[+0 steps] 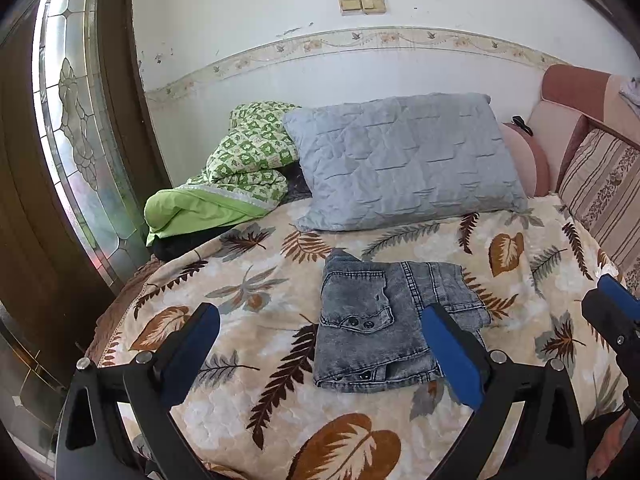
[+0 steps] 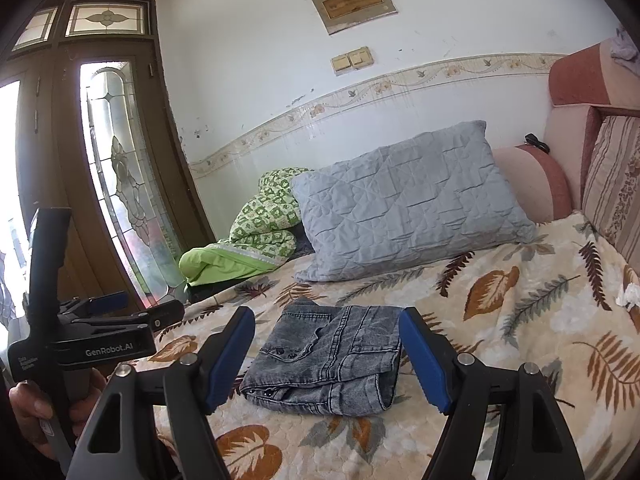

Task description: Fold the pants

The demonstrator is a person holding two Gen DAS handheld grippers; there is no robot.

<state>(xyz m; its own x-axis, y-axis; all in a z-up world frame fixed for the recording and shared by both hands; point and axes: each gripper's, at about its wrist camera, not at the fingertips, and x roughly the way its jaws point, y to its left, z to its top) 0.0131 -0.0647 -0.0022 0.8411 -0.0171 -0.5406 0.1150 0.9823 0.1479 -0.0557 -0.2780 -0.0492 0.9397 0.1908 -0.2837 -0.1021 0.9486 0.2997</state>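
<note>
Grey denim pants [image 1: 384,320] lie folded into a compact rectangle on the leaf-patterned bedspread [image 1: 260,280]; they also show in the right wrist view [image 2: 328,360]. My left gripper [image 1: 320,320] is open and empty, held above the bed just short of the pants. My right gripper [image 2: 326,322] is open and empty, its blue pads either side of the pants' near edge, above them. The right gripper's tip shows at the left view's right edge [image 1: 612,300]. The left gripper's body, held in a hand, shows at the right view's left [image 2: 92,340].
A grey quilted pillow [image 1: 404,160] and a green quilt [image 1: 240,172] lie at the bed's far end by the wall. A striped sofa back [image 1: 604,188] runs along the right. A wooden door with stained glass [image 1: 72,120] stands left. A crumpled tissue [image 2: 630,296] lies far right.
</note>
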